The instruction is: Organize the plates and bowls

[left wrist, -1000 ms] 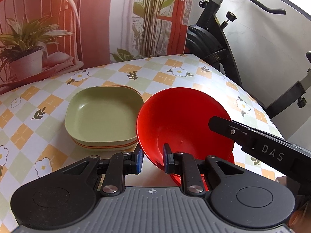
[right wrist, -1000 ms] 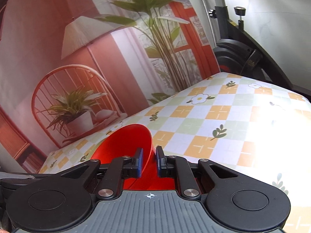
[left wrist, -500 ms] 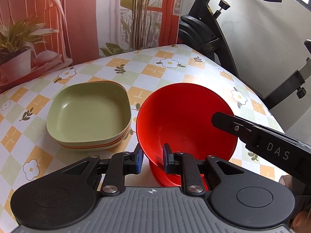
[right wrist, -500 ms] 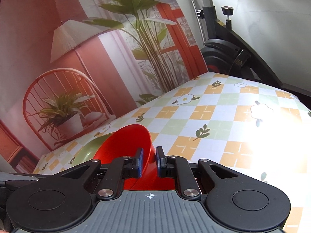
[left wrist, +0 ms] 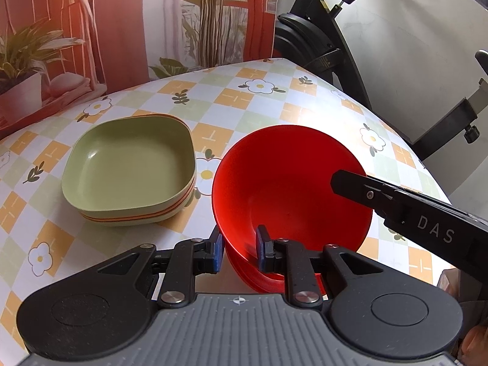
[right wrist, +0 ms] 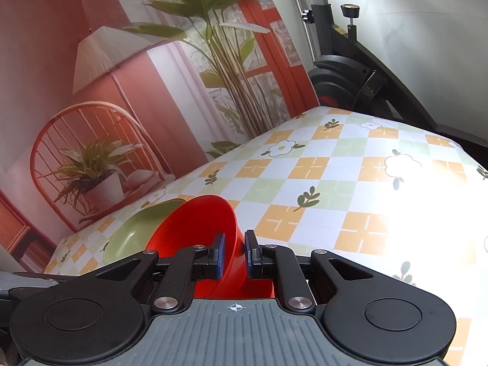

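Since a second earlier, red bowl [left wrist: 289, 183] and both grippers had drifted right of the green stack.

I counted two red bowls: one lifted and tilted, one under it [left wrist: 259, 277] on the checked tablecloth [left wrist: 238, 100]. Beside them sat one pile of square plates [left wrist: 131, 167], at least three deep. My left gripper [left wrist: 237, 248] straddled the near rim, jaws narrow; my right gripper [right wrist: 234, 254] pinched the opposite rim, reaching in from the right.

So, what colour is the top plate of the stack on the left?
Pale green top plate, with thin orange lines lower in the stack; the left wrist view shows it best.
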The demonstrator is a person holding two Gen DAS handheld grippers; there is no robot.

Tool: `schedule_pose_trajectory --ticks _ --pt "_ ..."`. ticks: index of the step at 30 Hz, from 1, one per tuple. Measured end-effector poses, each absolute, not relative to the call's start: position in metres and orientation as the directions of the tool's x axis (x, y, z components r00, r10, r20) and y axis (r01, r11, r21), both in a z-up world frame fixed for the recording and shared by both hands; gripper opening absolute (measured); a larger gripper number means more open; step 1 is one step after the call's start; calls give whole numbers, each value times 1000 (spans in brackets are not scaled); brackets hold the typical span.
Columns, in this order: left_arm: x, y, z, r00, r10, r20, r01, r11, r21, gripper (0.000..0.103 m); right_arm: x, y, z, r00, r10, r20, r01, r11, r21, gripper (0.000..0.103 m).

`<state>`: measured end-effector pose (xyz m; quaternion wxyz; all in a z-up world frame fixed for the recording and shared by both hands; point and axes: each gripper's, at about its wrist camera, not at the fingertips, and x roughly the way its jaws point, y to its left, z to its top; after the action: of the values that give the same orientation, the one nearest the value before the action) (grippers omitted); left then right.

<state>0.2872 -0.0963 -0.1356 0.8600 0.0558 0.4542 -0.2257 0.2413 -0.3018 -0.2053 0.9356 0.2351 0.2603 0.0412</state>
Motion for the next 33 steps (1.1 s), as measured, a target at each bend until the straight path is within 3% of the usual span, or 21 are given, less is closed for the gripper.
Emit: schedule_pose_trajectory --ticks 33 --pt "273 -99 -141 492 -314 -812 457 887 -65 27 236 -302 -221 807 206 -554 79 891 447 14"
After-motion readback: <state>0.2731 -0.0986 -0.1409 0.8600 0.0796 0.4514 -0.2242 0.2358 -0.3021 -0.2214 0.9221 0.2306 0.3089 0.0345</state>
